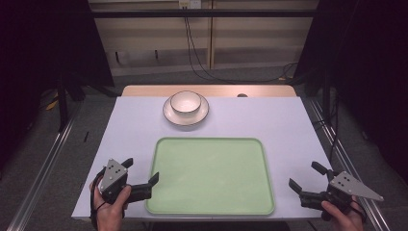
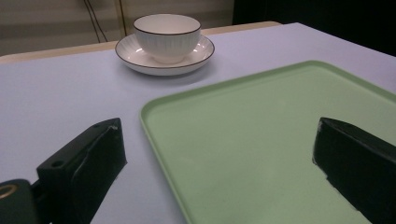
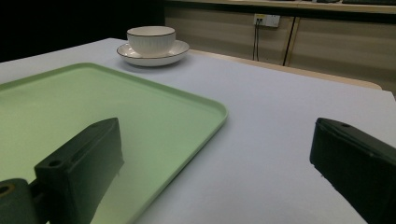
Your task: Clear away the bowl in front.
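Bowl [image 1: 185, 102] sits in saucer [image 1: 185, 113] by the counter's [image 1: 130, 125] far edge; green tray [image 1: 210, 176] waits empty near front. Left tool [image 1: 142, 173] and right tool [image 1: 302, 176] flank the tray, both released, likely poised to fetch.

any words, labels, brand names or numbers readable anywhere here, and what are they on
None can be read.
The bowl, the saucer and the green tray bear no print.
The grey plates on the left gripper and the right gripper show holes, no lettering.
The wall socket carries nothing legible: too small to tell.
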Available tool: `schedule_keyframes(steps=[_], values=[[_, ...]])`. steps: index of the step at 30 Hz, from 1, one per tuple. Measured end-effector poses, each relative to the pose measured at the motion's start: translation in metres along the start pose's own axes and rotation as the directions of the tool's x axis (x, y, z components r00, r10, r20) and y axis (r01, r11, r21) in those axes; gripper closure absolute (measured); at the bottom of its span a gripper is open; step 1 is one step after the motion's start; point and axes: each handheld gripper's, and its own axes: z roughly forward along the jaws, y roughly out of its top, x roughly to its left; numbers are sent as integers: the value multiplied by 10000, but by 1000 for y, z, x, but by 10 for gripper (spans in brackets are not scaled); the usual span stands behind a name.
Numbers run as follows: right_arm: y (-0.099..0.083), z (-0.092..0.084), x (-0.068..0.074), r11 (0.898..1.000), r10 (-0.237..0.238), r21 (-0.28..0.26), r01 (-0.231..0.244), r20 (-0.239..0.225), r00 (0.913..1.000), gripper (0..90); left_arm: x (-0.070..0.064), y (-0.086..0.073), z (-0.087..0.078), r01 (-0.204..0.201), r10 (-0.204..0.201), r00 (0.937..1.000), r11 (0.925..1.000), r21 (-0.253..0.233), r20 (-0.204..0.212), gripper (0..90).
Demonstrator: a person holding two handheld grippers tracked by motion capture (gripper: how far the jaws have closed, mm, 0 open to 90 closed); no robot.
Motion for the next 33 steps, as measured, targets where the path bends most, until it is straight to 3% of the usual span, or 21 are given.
schedule_keyframes(steps=[7, 10, 12, 16, 20, 25, 33], values=[[0, -1, 0, 10000, -53, 13, 53, -91, 9999, 20, 3, 8, 12, -263, 261, 9996, 9994, 216, 137, 30], [-1, 1, 0, 10000, -50, 30, 50, -44, 10000, 22, 5, 13, 18, -327, 318, 9990, 9990, 298, 315, 28], [-1, 1, 0, 10000, -36, 22, 36, -40, 10000, 22, 5, 17, 23, -551, 522, 9965, 9975, 434, 659, 39], [-1, 0, 0, 9999, -140, -24, 140, -117, 9998, 22, 6, 23, 33, -580, 544, 9959, 9972, 481, 727, 34], [0, 0, 1, 9999, -145, -17, 144, -169, 9998, 24, 9, 30, 48, -557, 490, 9933, 9965, 629, 1045, 33], [-1, 0, 0, 9999, -108, -39, 108, -169, 9998, 24, 13, 37, 58, -516, 454, 9936, 9970, 578, 1036, 32], [-1, 0, 1, 10000, -93, 5, 93, -273, 9996, 25, 22, 49, 80, -899, 829, 9920, 9934, 718, 950, 46]])
